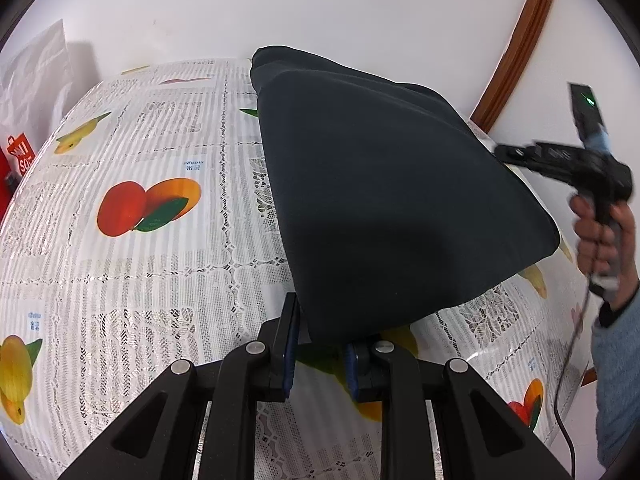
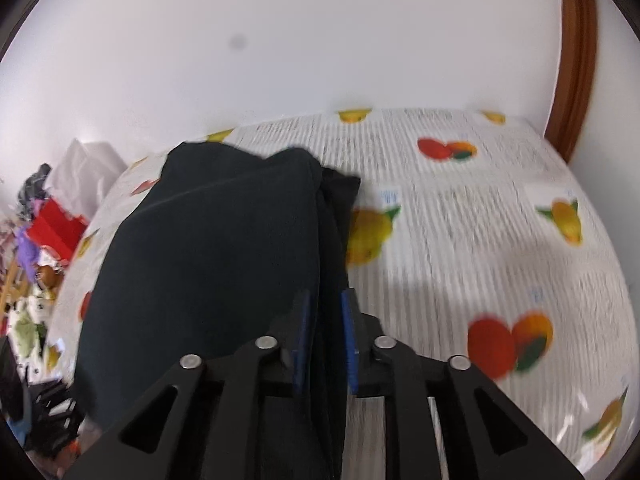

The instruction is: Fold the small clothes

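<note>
Black linkage bars with round silver pins fill the near edge of both wrist views, each pair ending in two fingers faced with blue pads. In the left wrist view the left gripper (image 1: 320, 354) has a corner of the dark garment (image 1: 384, 200) between its pads; the left pad lies against the cloth, but the hem hides the right one, so whether it is clamping I cannot tell. In the right wrist view, which is blurred, the right gripper (image 2: 326, 344) has a bunched fold of the same garment (image 2: 208, 264) running between its two pads, with slack visible on the right side, so the pads stand parted rather than pressing.

That garment is one piece of matte, near-black knit, smooth and thick-looking, lifted into a tent shape above the tabletop (image 1: 140, 280), with a doubled seam edge at its far top. It hangs between the two grippers. Under and around it lies a glossy plastic cloth with a white lace pattern and printed fruit: orange-red mangoes with green leaves and yellow pears.

Right of the garment in the left view, a hand (image 1: 600, 236) in a blue knitted sleeve (image 1: 616, 380) holds the other gripper's black pistol handle. Beyond the garment stands a plain white wall with a curved brown wooden trim (image 1: 520, 40); left of the garment sits a red bag (image 1: 18, 160).
</note>
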`<action>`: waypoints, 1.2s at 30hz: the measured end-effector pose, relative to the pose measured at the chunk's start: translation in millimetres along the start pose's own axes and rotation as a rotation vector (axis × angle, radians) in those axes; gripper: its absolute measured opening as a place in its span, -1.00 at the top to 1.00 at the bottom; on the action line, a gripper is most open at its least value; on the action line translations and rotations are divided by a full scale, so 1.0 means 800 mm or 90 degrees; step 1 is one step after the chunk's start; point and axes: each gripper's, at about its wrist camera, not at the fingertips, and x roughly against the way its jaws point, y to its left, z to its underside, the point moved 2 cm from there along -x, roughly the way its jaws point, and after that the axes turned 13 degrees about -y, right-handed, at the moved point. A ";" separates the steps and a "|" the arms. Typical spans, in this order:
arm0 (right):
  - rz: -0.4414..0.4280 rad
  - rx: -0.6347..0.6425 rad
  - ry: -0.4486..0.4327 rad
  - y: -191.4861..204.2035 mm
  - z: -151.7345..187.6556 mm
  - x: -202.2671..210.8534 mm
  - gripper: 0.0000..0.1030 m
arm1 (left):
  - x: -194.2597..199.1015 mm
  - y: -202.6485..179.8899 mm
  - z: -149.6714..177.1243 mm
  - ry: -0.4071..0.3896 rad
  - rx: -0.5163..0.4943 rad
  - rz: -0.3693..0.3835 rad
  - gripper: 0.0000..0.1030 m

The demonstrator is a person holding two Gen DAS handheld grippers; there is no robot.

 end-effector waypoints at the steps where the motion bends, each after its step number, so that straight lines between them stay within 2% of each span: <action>1: -0.004 -0.008 0.000 -0.003 0.007 0.009 0.46 | 0.000 -0.001 0.000 0.000 -0.002 -0.002 0.61; 3: -0.023 -0.031 0.003 -0.006 0.020 0.021 0.33 | -0.001 -0.002 0.000 -0.002 -0.006 -0.005 0.61; 5: -0.040 -0.053 0.009 -0.006 0.032 0.023 0.35 | -0.002 -0.004 0.000 -0.007 -0.007 -0.005 0.61; 6: -0.042 -0.050 0.015 -0.004 0.036 0.021 0.43 | -0.002 -0.004 0.000 -0.008 -0.005 -0.005 0.61; 7: -0.044 -0.042 0.014 -0.002 0.039 0.019 0.94 | -0.002 -0.005 0.000 -0.008 -0.004 -0.007 0.61; 10: -0.037 -0.029 -0.036 -0.004 0.041 0.028 0.94 | 0.001 -0.005 0.002 -0.008 -0.002 -0.009 0.61; 13: -0.043 -0.062 -0.029 -0.010 0.049 0.035 0.93 | 0.003 -0.003 0.002 -0.007 0.004 -0.008 0.61; 16: -0.033 -0.059 -0.033 -0.012 0.055 0.053 0.85 | 0.005 -0.003 0.001 0.000 0.006 -0.008 0.61; 18: -0.048 -0.074 -0.036 -0.015 0.060 0.067 0.66 | 0.007 -0.003 0.003 0.000 0.006 -0.008 0.61; 20: -0.061 -0.092 -0.038 -0.018 0.069 0.081 0.26 | 0.008 -0.003 0.004 -0.001 0.005 -0.008 0.61; 22: -0.073 -0.110 -0.041 -0.020 0.078 0.087 0.18 | 0.009 -0.004 0.005 -0.003 0.004 -0.011 0.61; 25: -0.087 -0.127 -0.024 -0.018 0.092 0.076 0.18 | 0.009 -0.006 0.006 -0.006 0.002 -0.015 0.60; 27: -0.092 -0.131 -0.016 -0.016 0.098 0.067 0.26 | 0.008 -0.006 0.006 -0.007 -0.001 -0.017 0.60; 28: -0.094 -0.124 -0.016 -0.014 0.099 0.064 0.53 | 0.008 -0.006 0.006 -0.007 -0.001 -0.017 0.60; 31: -0.088 -0.101 -0.061 -0.015 0.096 0.079 0.75 | 0.008 -0.005 0.006 -0.008 0.003 -0.017 0.57; 36: -0.081 -0.109 -0.077 -0.024 0.102 0.088 0.78 | 0.009 -0.006 0.006 -0.009 -0.004 -0.018 0.57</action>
